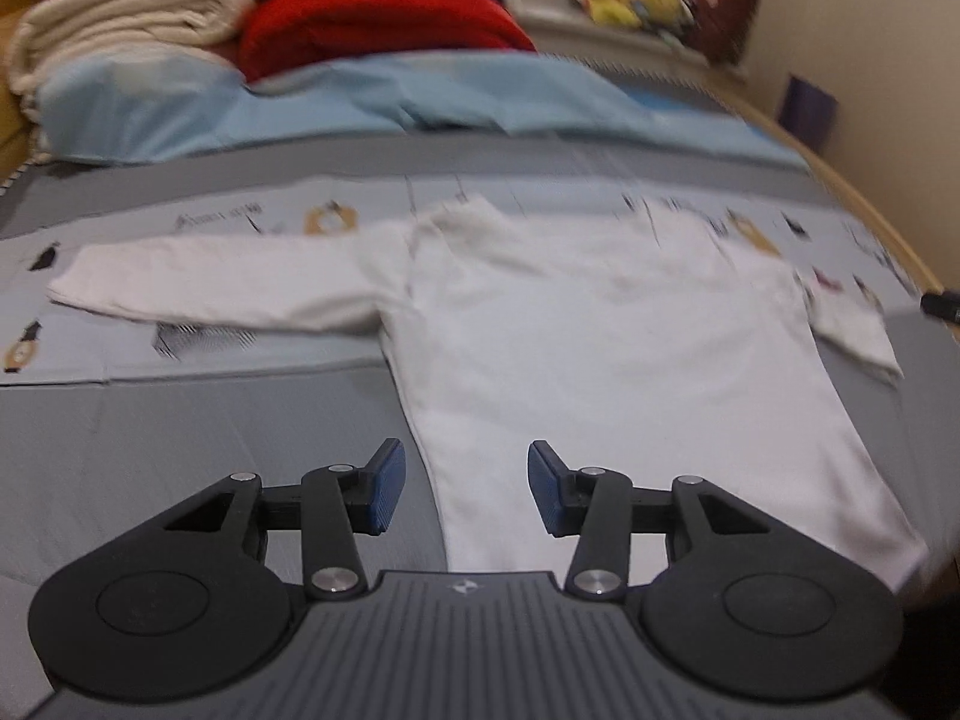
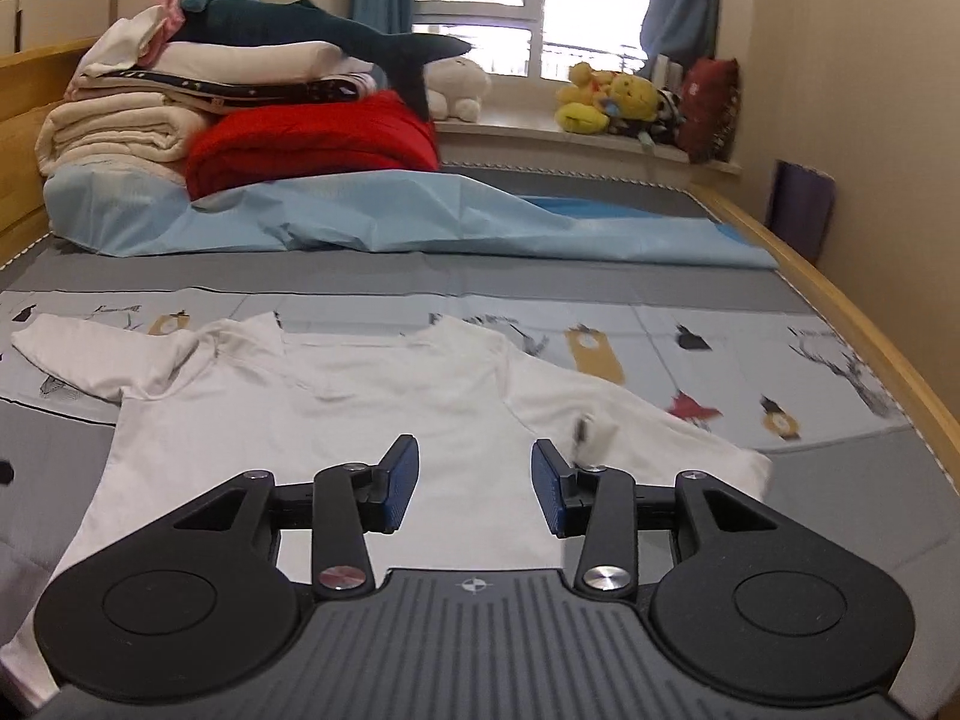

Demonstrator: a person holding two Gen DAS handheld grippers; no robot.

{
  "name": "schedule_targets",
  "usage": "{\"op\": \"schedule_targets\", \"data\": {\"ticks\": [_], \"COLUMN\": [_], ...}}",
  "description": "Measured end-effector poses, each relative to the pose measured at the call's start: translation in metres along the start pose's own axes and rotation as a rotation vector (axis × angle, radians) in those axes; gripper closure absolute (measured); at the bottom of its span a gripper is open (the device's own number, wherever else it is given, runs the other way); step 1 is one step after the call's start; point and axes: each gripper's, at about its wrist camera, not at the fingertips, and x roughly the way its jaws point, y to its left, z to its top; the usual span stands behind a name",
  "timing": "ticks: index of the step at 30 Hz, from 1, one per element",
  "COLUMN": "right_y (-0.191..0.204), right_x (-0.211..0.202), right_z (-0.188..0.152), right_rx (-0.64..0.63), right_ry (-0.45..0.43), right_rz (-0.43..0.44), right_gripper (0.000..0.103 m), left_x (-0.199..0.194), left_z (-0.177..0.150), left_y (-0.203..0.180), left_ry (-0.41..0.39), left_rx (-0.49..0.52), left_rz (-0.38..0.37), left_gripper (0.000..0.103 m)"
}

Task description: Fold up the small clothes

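A: What lies around the garment?

B: One white long-sleeved top (image 2: 336, 414) is spread flat on the grey patterned bed cover (image 2: 690, 300), collar toward the far end, a sleeve out to each side. Beyond it a crumpled light blue sheet (image 2: 420, 216) runs across the bed. At the far left is a stack of cream folded blankets (image 2: 114, 132), one red folded quilt (image 2: 312, 144) beside it, and one dark plush shark (image 2: 336, 42) lying on top.

A: Anything in the way?

B: Nothing sits on the top itself. On the far windowsill are one white plush (image 2: 459, 87) and a cluster of yellow plush toys (image 2: 606, 99); their exact number is unclear.

A: And the two grippers?

B: The left gripper (image 1: 467, 489) hangs above the top's near left hem, jaws apart, nothing between them. The right gripper (image 2: 474, 489) hangs over the near part of its body, jaws likewise apart and empty.
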Motion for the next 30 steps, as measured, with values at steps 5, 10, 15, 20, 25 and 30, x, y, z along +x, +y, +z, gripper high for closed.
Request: {"op": "schedule_targets", "data": {"ticks": [5,10,15,20,25,30], "right_y": [0.031,0.064,0.085,0.089,0.088,0.08], "right_x": [0.027,0.061,0.092,0.117,0.118,0.129], "right_z": [0.018,0.04,0.04,0.03,0.047,0.053], "right_rx": [-0.019,-0.018,-0.002,0.067,0.071,0.112], "right_ry": [-0.026,-0.002,0.012,0.124,0.071,0.087], "right_rz": [0.069,0.118,0.177,0.159,0.227,0.207], "right_gripper": [0.055,0.054,0.054,0.062,0.093,0.094], "left_x": [0.007,0.02,0.036,0.059,0.083,0.107], "left_z": [0.016,0.029,0.033,0.03,0.029,0.024], "left_y": [0.003,0.008,0.03,0.064,0.109,0.162], "left_ry": [-0.043,-0.049,-0.023,0.007,-0.004,-0.05], "left_rx": [-0.059,-0.099,-0.149,-0.196,-0.336,-0.484], "left_rz": [0.044,0.056,0.072,0.098,0.15,0.196], "left_gripper": [0.053,0.053,0.06,0.097,0.097,0.097]}}
